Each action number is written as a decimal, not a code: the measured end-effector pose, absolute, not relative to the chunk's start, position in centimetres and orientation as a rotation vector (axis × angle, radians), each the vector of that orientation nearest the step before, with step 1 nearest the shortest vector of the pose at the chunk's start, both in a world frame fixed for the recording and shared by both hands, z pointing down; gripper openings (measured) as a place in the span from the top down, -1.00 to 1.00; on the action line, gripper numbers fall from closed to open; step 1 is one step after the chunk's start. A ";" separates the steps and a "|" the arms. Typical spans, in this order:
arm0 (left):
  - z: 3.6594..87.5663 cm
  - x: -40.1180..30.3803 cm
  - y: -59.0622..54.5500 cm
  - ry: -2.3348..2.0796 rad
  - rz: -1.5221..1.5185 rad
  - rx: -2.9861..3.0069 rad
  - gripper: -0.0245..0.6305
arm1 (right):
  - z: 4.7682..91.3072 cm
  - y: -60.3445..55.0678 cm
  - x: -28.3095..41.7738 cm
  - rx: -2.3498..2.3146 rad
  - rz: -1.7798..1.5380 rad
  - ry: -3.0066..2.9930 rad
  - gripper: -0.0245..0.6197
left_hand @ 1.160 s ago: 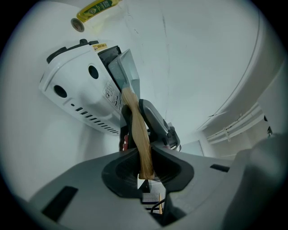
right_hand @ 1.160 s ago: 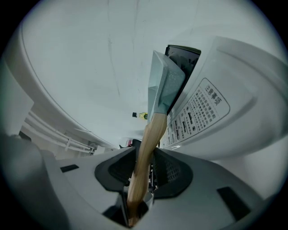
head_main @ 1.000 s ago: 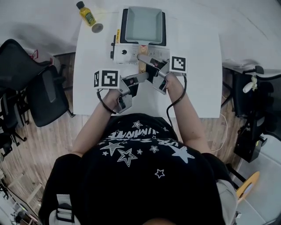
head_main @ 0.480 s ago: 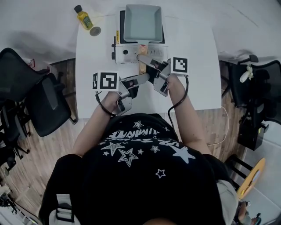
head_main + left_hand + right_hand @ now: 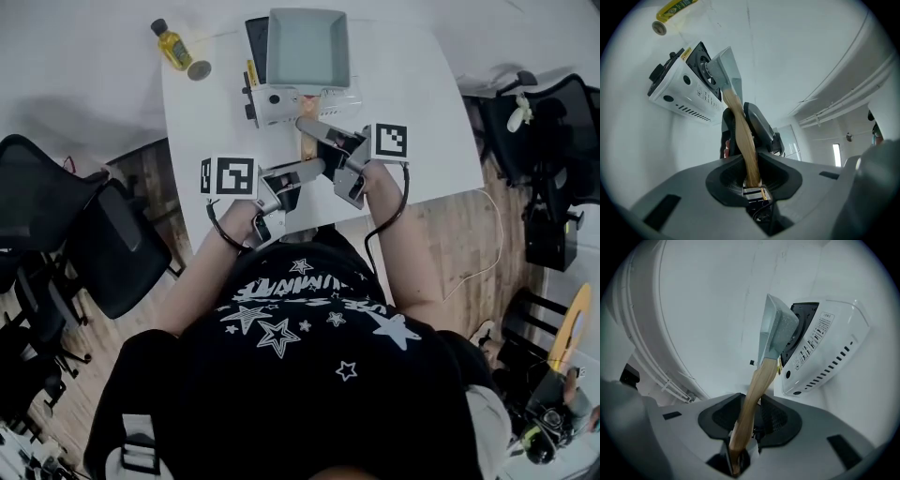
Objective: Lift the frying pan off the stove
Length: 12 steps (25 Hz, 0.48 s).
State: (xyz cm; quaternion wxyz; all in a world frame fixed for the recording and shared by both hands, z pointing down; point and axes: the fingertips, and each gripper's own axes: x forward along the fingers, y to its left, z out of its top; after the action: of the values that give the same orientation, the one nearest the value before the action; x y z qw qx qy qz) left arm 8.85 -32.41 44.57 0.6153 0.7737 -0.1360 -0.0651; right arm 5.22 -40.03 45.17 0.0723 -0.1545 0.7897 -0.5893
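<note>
The left claw [image 5: 309,169] is closed to a narrow gap on the near end of the pale wooden handle [image 5: 307,145] of the grey rectangular frying pan [image 5: 307,47]. In the left gripper view the wood [image 5: 740,126] runs straight down between the dark ribbed pads of this claw [image 5: 749,171], which press on it from both sides. The right claw [image 5: 317,129] grips the same handle further along, nearer the pan. Its jaws stand somewhat wider, and in the right gripper view the handle [image 5: 757,385] slants through this claw [image 5: 743,427] with the pads against it.

The pan sits over the white portable gas stove [image 5: 281,105] at the middle of the worktop's [image 5: 422,112] far edge. It is shifted toward the stove's right side, so the dark burner top shows at the left. In the left gripper view the pan [image 5: 726,70] looks raised a little, with the burner ring showing beside its underside; whether it touches the stove [image 5: 686,86] I cannot tell.

A yellow sticker on the stove's front and a printed label on its casing [image 5: 825,352] carry writing too small to read. Each claw's cube shows black-and-white square markers. A small yellow oil bottle [image 5: 172,45] lies near the far left corner, its label unreadable
</note>
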 end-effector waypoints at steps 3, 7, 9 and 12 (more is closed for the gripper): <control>45.0 8.6 -30.8 -0.260 -0.096 1.805 0.67 | 45.4 -38.6 5.1 -0.500 -1.735 2.354 0.53; 44.9 7.2 -26.6 -0.205 -0.046 1.838 0.66 | 45.2 -34.7 4.1 -0.550 -1.681 2.341 0.53; 44.8 7.1 -25.3 -0.191 -0.035 1.844 0.66 | 45.1 -33.4 4.0 -0.564 -1.679 2.327 0.52; 44.9 7.5 -24.3 -0.181 -0.023 1.850 0.66 | 45.2 -32.3 4.6 -0.581 -1.670 2.313 0.52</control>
State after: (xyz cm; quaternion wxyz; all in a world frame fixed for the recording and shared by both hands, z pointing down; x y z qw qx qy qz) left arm 7.52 -24.28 44.93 0.5983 0.7974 -0.0781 -0.0099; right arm 4.64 -32.33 45.20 0.1148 -0.1983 0.7892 -0.5698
